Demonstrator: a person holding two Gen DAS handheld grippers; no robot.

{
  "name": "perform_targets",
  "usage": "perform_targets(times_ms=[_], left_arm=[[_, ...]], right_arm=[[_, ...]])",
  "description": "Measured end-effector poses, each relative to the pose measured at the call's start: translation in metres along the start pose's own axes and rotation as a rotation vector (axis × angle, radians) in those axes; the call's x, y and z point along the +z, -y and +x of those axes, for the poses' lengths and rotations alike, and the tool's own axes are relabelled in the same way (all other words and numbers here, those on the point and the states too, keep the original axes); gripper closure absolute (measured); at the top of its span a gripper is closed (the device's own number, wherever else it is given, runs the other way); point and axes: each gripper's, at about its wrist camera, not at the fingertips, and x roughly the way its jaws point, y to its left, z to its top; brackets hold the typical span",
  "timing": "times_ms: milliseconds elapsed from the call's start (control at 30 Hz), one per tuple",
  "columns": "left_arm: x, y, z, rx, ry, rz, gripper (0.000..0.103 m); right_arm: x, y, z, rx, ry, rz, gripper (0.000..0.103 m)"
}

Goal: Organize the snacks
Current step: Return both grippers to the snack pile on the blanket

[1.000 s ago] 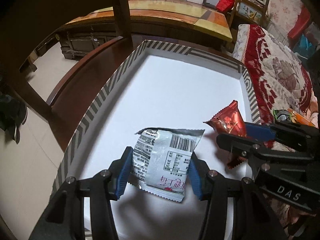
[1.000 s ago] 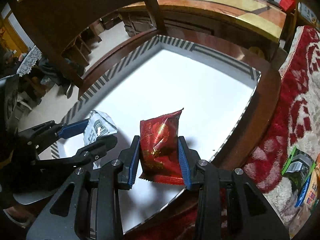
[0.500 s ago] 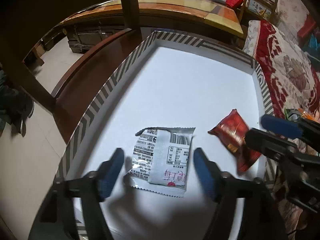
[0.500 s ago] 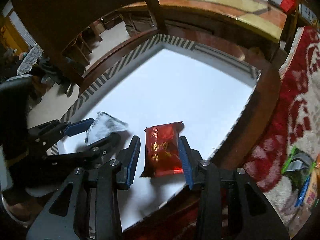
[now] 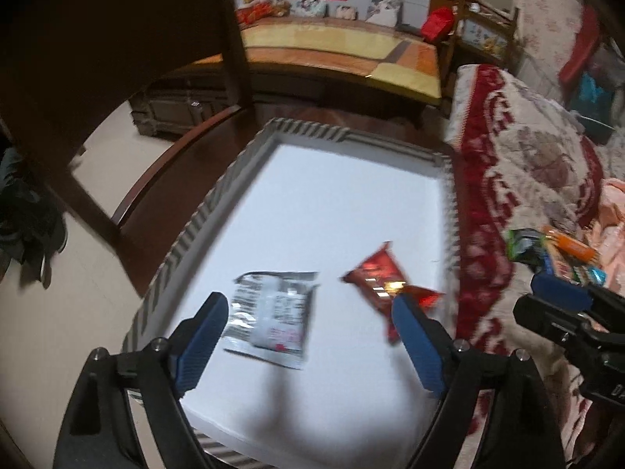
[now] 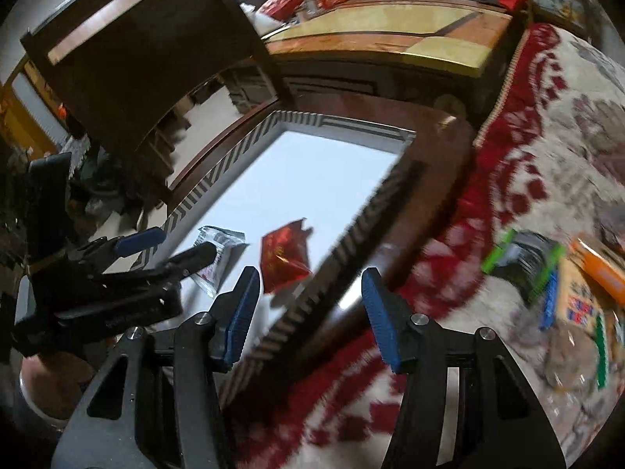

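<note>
Both grippers withdrawn from packets previously pinched, jaws now spread wide, nothing held; both views motion-blurred. Red-and-cream patterned blanket (image 6: pixel 547 125): right of tray, on raised surface. White tray (image 5: pixel 336 211) with grey striped rim: on dark wooden seat (image 5: pixel 172 179), bare across far half. Left gripper (image 5: pixel 308 336): hovering over tray's near end, blue pads (image 5: pixel 203 336) parted well beyond silver packet's width. Right gripper (image 6: pixel 308 312): swung rightward, straddling tray's right rim, one pad over tray, other over blanket. Loose snack pile (image 6: pixel 547 265): on blanket, well apart from tray; green-edged dark packet, orange packet, printed box discernible, remainder too blurred to tell. Silver packet (image 5: pixel 273 316): flat on tray, near end, left of centre, printed label side up, just ahead of left gripper. Red packet (image 5: pixel 379 277): flat on tray, just beside silver packet on its right, near right rim, not touching it, partly hidden behind left gripper's right pad.
</note>
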Motion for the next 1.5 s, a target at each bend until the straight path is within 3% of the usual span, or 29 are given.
perform_targets(times_ms=[400,600,1200,1500], left_arm=[[0.003,0.085,-0.006,-0.135,-0.026,0.115,0.014],[0.007,0.124,0.006,-0.174,-0.069,0.141,0.014],[0.014,0.183,0.029,-0.21,-0.135,0.21,0.014],[-0.009,0.221,0.022,-0.295,-0.192,0.244,0.014]], right_arm=[[-0.064,0.1,-0.077,-0.17,0.04,0.168,0.049],[-0.084,0.136,-0.092,-0.193,0.045,0.247,0.049],[-0.1,0.157,-0.105,-0.177,0.071,0.287,0.049],[-0.117,0.173,-0.115,-0.184,0.065,0.34,0.044]])
